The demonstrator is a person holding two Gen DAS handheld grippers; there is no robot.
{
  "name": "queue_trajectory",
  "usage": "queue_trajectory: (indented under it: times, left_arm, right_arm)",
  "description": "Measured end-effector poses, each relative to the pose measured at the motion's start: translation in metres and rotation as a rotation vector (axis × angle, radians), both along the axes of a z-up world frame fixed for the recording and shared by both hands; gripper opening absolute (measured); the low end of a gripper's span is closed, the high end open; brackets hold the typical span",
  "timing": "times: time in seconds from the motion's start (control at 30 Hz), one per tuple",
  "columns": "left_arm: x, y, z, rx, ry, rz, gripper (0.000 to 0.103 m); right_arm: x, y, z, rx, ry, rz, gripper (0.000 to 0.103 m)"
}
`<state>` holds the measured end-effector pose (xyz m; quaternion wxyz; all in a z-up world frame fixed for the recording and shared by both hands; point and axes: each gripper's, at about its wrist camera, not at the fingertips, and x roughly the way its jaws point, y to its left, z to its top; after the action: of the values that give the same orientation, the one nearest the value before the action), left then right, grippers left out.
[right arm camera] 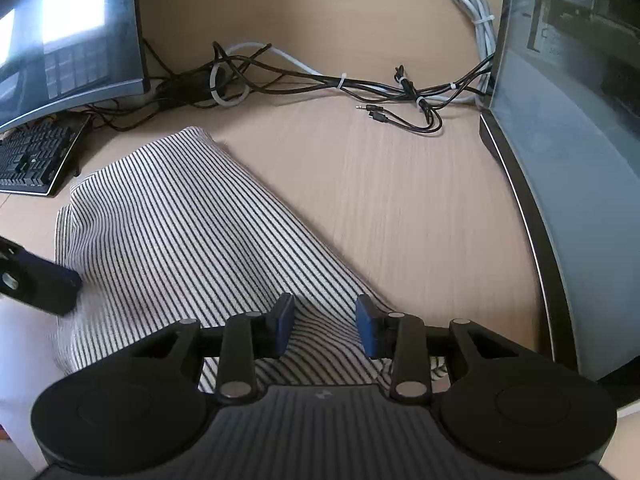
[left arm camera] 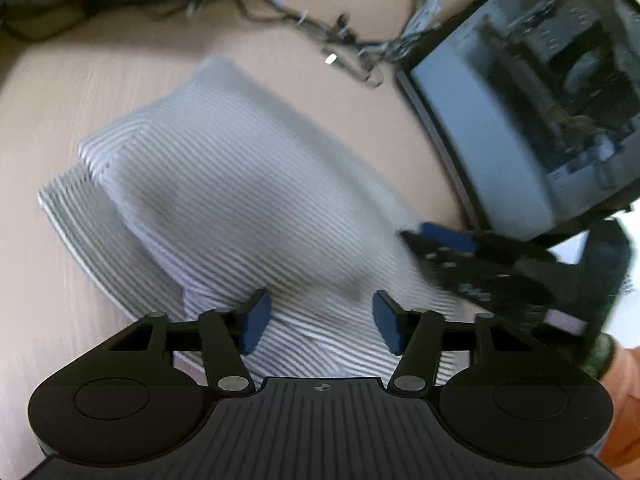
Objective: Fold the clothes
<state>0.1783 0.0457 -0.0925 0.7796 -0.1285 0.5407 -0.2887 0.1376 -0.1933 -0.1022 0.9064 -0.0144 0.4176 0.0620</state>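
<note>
A folded garment with thin dark and white stripes lies on a light wooden desk. My left gripper hovers low over the garment's near edge, its blue pads well apart with striped cloth lying between them. My right gripper is at the garment's near right corner, where a raised fold of cloth sits between its blue pads, which show a gap. Each gripper appears in the other's view: the right one at the cloth's right edge, the left one at its left edge.
A dark monitor stands close on the right. Another monitor and a black keyboard are at the far left. Tangled cables run along the desk's back. Bare desk lies between garment and right monitor.
</note>
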Motion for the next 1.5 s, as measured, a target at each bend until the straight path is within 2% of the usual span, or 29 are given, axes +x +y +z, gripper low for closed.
queue_trajectory:
  times: [0.13, 0.23, 0.4, 0.5, 0.6, 0.73, 0.9, 1.03, 1.13, 1.3, 1.5]
  left_arm:
    - [0.014, 0.0, -0.009, -0.007, 0.003, 0.004, 0.052]
    - [0.023, -0.004, -0.009, 0.02, -0.044, -0.009, 0.047]
    - [0.04, -0.008, -0.008, 0.048, -0.102, 0.004, 0.048]
    - [0.045, -0.008, -0.006, 0.078, -0.147, 0.012, 0.05]
    - [0.046, -0.007, -0.002, 0.082, -0.151, 0.026, 0.05]
    - [0.04, 0.001, 0.007, 0.085, -0.17, 0.026, 0.055]
    - [0.03, 0.013, 0.015, 0.08, -0.182, 0.013, 0.055]
    - [0.021, 0.015, 0.006, 0.094, -0.16, -0.013, 0.053]
    - [0.015, 0.017, -0.002, 0.125, -0.156, -0.022, 0.053]
    - [0.01, 0.018, -0.003, 0.154, -0.173, -0.032, 0.054]
    - [0.007, 0.026, -0.001, 0.196, -0.197, -0.016, 0.057]
  right_arm:
    - [-0.01, -0.001, 0.001, 0.001, 0.005, -0.007, 0.033]
    - [-0.019, -0.002, 0.001, 0.003, 0.016, -0.016, 0.033]
    - [-0.034, 0.002, 0.003, 0.035, 0.044, -0.018, 0.033]
    - [-0.044, 0.014, 0.006, 0.066, 0.063, 0.022, 0.033]
    - [-0.051, 0.027, 0.01, 0.069, 0.068, 0.083, 0.034]
    - [-0.05, 0.025, 0.027, 0.066, 0.026, 0.066, 0.037]
    - [-0.044, 0.025, 0.051, 0.112, -0.056, 0.059, 0.037]
    - [-0.038, 0.047, 0.031, 0.109, 0.008, 0.117, 0.037]
    - [-0.039, 0.06, 0.006, 0.067, 0.055, 0.134, 0.041]
    - [-0.037, 0.048, 0.011, 0.096, 0.066, 0.109, 0.051]
    - [-0.047, 0.04, 0.014, 0.081, 0.069, 0.102, 0.055]
